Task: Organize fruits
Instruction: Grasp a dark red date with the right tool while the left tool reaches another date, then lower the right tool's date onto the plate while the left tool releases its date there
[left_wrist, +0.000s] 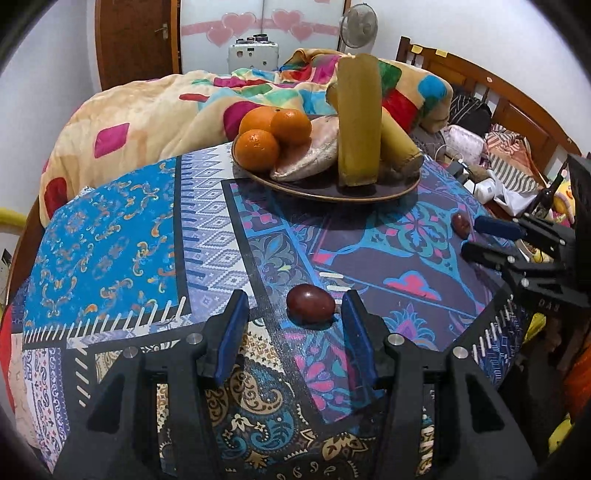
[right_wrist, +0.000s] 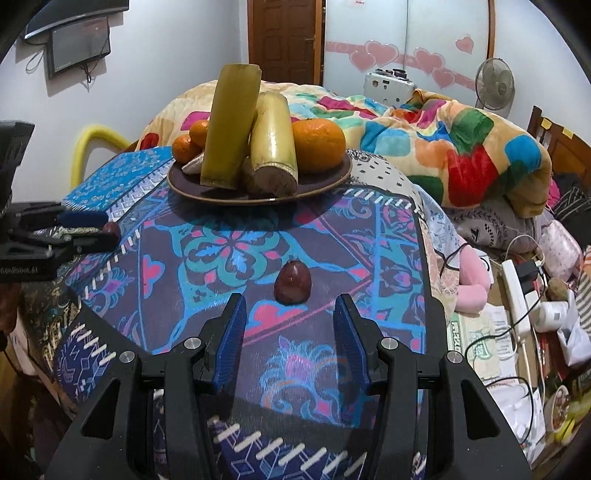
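Left wrist view: left gripper (left_wrist: 291, 321) spread and empty, a dark red fruit (left_wrist: 311, 304) just ahead between its fingertips, untouched, on the patterned cloth (left_wrist: 110, 251); far ahead the brown plate (left_wrist: 332, 192) already holds oranges (left_wrist: 275, 133) and two yellow-green stalk pieces (left_wrist: 360, 118), maybe sugarcane, with a rumpled blanket (left_wrist: 147, 110) behind.

Right wrist view: right gripper (right_wrist: 290, 328) also released, empty, a second red fruit (right_wrist: 292, 282) just ahead of its tips, so both small fruits are left to plate; a wall screen (right_wrist: 79, 46) is far up-left, a fan (right_wrist: 495, 83) far right.
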